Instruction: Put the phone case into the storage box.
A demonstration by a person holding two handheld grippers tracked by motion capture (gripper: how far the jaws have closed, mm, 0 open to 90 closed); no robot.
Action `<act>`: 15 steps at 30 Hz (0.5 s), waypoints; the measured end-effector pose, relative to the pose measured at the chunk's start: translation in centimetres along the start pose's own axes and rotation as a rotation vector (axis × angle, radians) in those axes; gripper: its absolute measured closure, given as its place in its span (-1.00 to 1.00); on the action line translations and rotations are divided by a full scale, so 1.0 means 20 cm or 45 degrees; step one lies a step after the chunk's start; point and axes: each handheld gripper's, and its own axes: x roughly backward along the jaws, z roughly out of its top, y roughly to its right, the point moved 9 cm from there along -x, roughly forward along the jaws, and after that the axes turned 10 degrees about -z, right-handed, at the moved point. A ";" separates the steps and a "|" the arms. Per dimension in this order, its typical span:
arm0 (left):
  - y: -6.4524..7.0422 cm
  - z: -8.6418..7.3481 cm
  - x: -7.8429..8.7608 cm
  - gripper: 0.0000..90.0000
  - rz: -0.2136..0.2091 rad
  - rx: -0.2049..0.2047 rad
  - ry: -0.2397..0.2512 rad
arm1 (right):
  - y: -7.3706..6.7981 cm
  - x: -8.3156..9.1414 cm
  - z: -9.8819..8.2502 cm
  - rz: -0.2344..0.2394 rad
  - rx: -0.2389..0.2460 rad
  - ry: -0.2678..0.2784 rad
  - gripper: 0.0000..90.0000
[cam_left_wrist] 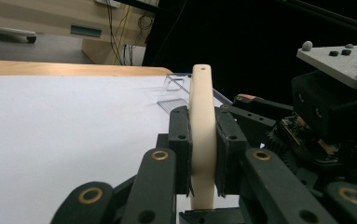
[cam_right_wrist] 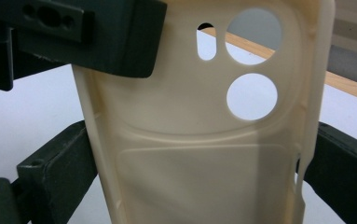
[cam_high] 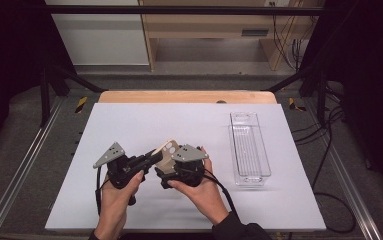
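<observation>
Both grippers share cream phone case (cam_high: 167,152), held above mat (cam_high: 129,125) at near centre. Left gripper (cam_left_wrist: 203,154) clamped across case's thin edge; right gripper (cam_right_wrist: 195,163) pads pressing its two long sides. Handover step, likely. Next: one side lets go, other carries case, perhaps toward clear tray (cam_high: 249,150) on right.

You hold a cream phone case (cam_right_wrist: 199,154) of smooth, matt soft plastic; beyond it, a glossy clear plastic tray (cam_high: 249,148) and a matt white tabletop (cam_high: 144,125).
</observation>
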 end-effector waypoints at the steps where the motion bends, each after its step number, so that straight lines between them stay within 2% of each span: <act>1: 0.00 0.00 0.00 0.76 -0.001 0.000 0.000 | 0.00 0.00 0.00 0.000 0.000 0.000 -0.91; 15: 0.00 -0.01 -0.01 0.76 -0.002 0.002 -0.012 | -0.01 -0.01 0.01 -0.015 0.010 -0.007 -0.83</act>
